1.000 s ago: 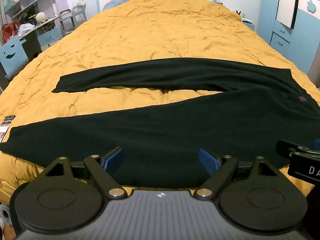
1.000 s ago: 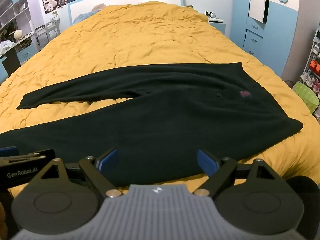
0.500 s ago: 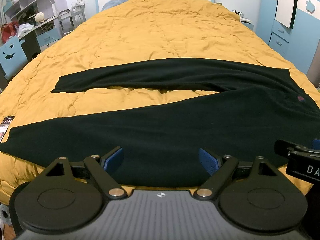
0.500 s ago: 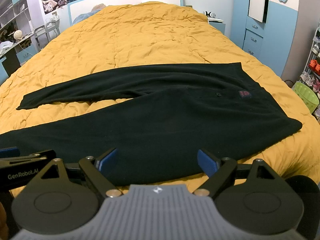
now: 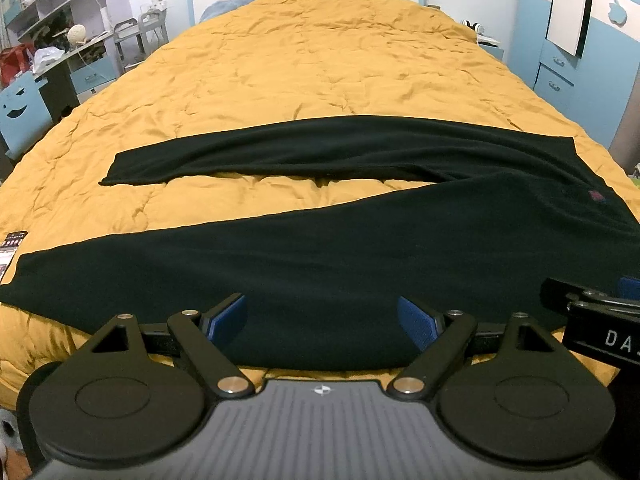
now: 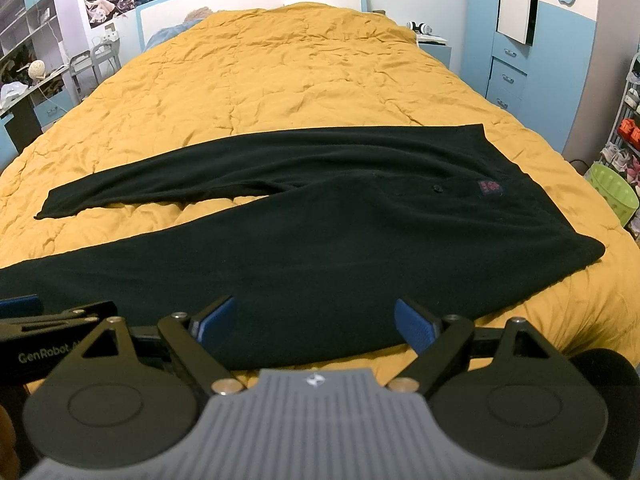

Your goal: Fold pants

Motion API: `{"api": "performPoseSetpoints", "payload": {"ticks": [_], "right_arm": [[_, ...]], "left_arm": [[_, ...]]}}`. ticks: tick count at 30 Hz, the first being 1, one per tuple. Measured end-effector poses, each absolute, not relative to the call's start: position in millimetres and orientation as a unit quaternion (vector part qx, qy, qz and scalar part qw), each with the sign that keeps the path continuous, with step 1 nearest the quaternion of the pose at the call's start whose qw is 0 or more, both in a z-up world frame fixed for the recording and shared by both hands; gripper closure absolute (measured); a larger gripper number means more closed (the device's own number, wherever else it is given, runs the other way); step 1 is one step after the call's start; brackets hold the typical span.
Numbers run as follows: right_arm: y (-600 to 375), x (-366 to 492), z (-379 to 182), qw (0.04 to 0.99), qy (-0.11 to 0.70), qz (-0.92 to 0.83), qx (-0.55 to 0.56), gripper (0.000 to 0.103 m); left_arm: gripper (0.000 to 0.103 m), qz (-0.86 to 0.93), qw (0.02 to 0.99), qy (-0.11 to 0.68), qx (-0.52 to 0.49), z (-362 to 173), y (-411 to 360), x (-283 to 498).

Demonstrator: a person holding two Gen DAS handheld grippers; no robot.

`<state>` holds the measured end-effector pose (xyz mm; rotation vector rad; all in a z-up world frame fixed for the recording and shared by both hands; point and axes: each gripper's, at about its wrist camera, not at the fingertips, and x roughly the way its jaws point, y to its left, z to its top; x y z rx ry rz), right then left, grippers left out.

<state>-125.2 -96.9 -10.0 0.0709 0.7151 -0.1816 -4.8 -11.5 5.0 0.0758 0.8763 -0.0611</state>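
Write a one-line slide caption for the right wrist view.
Open right claw above black pants spread flat on the yellow quilt.

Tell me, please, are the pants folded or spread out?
Spread out: the pants lie flat on the bed, legs apart, no fold yet.

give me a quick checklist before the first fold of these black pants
1. Black pants lie flat on the yellow quilt: ok.
2. Legs spread apart, quilt visible between them: ok.
3. Left gripper open, holding nothing: ok.
4. Right gripper open, holding nothing: ok.
5. Both grippers at the pants' near edge: ok.
6. Near leg's hem inside the bed edge: cannot tell, it runs out of the right wrist view.
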Motion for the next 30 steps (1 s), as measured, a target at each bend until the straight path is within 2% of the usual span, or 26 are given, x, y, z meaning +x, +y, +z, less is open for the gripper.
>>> {"api": "performPoseSetpoints", "payload": {"ticks": [21,30], "right_arm": [[-93,-132,-13,0.931,0.352,-0.088,0.040,0.020],[-135,-130,-17,0.928,0.350,-0.091,0.089,0.020]], "left_arm": [[0.004,-0.036,0.900,0.434,0.012,10,-8,-12],[0.004,0.014,0.898,0.436,-0.056,-1,70,-12]]}}
